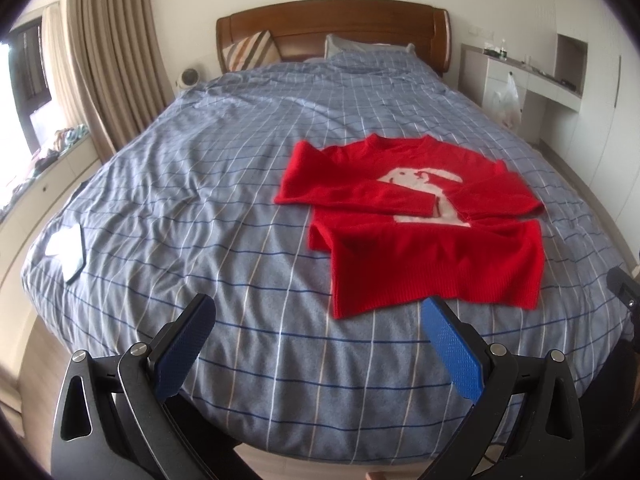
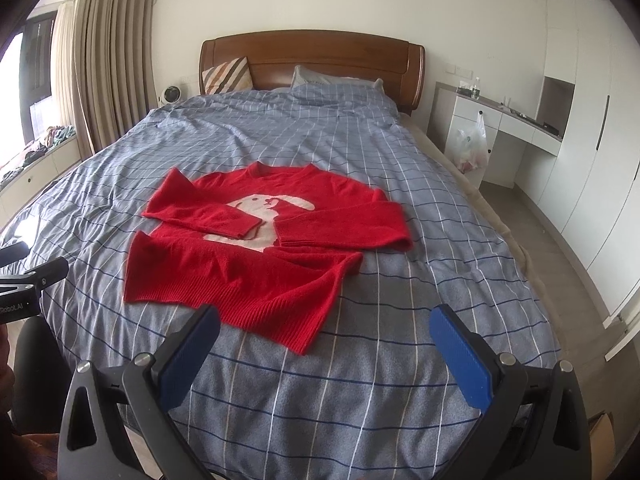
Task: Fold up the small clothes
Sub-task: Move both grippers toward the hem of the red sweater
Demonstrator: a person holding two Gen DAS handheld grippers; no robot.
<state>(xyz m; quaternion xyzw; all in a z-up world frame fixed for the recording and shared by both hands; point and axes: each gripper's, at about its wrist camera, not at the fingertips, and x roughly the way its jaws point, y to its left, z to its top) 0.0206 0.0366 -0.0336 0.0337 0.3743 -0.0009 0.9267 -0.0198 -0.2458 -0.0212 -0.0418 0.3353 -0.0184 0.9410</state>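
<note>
A small red knitted sweater with a white rabbit figure on the chest (image 1: pixel 416 216) is lying face up on the bed with the blue-grey checked cover (image 1: pixel 224 184); in the left wrist view it is sitting right of the centre of the frame, and in the right wrist view it is lying in the middle, a little to the left. Both sleeves are already lying crossed over the chest, partly hiding the rabbit, and the lower hem is lying nearest to the cameras, so I am judging that the sleeve folds are done and the body fold is not yet made. The left gripper (image 1: pixel 320 336) is hovering at the bottom of its frame with its jaws spread wide and grasping nothing; the right gripper (image 2: pixel 326 344) is hovering in the same way, released and empty, with the hem corner just beyond its blue pads (image 2: pixel 188 356). Some things could be going wrong from here. The soft cover is lying directly under the knit, so jaws closing too deep could be pinching the bedding together with the hem. If the two grippers are lifting unevenly, the loose sleeves could be sliding off the chest and undoing the fold.
</note>
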